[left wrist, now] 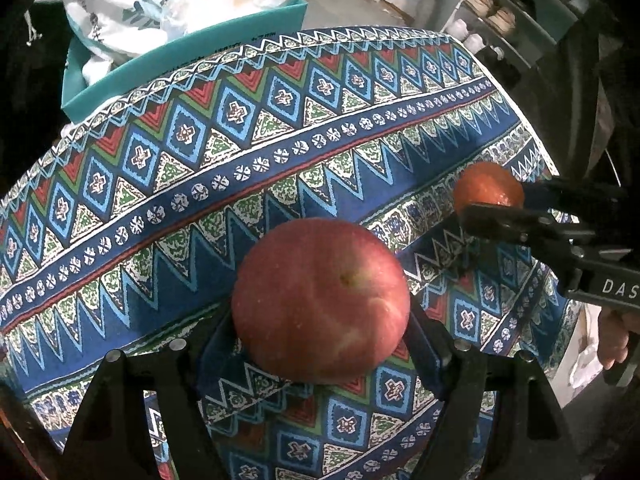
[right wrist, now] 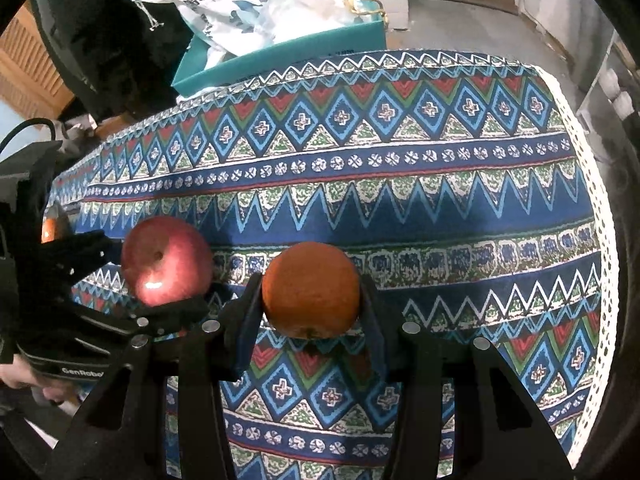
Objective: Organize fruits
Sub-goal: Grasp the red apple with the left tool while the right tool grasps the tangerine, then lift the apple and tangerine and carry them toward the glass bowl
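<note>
A red apple sits between the black fingers of my left gripper, which is shut on it over the patterned tablecloth. The right wrist view shows the same apple in the left gripper at the left. My right gripper is shut on an orange, stem end down. From the left wrist view the orange and right gripper appear at the right, close to the table's edge. The two fruits are side by side and apart.
A teal box with white printed bags stands beyond the table's far edge. A small orange fruit peeks out behind the left gripper. A shelf with white bottles is to the right. A hand grips the right tool.
</note>
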The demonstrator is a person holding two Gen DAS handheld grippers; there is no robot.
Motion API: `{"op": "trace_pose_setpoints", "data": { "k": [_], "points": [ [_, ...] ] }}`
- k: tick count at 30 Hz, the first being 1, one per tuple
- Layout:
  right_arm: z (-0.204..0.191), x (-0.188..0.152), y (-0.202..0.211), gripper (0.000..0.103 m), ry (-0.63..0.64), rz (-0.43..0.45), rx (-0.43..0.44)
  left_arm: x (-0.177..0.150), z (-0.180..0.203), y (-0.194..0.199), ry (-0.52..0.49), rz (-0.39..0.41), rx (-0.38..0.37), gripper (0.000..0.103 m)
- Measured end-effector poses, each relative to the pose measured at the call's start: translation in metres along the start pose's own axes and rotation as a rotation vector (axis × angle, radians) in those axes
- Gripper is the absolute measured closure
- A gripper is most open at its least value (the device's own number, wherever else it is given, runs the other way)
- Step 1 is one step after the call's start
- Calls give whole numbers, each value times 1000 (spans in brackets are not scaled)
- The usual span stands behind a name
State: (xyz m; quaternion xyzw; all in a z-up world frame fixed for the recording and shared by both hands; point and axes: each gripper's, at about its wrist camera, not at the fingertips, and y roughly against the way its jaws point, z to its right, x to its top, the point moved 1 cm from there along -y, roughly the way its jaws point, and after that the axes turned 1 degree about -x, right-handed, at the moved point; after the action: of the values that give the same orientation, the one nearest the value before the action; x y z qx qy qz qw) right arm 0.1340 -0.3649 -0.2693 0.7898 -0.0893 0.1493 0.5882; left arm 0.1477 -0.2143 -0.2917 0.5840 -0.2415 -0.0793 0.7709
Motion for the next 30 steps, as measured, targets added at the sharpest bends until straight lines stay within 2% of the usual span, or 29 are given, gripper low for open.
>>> {"op": "trace_pose_setpoints", "data": {
  "k": [12, 23, 30],
  "points": [
    [-20, 8, 11, 57, 41, 42, 0, -12, -6, 25, 7, 42, -7, 25],
    [-57, 21, 40, 57, 104, 110, 45, -28, -25, 85, 74, 119, -16, 25],
    [-91, 28, 64, 57, 155, 163, 76, -39, -30, 128, 82, 193, 10, 24]
  ]
}}
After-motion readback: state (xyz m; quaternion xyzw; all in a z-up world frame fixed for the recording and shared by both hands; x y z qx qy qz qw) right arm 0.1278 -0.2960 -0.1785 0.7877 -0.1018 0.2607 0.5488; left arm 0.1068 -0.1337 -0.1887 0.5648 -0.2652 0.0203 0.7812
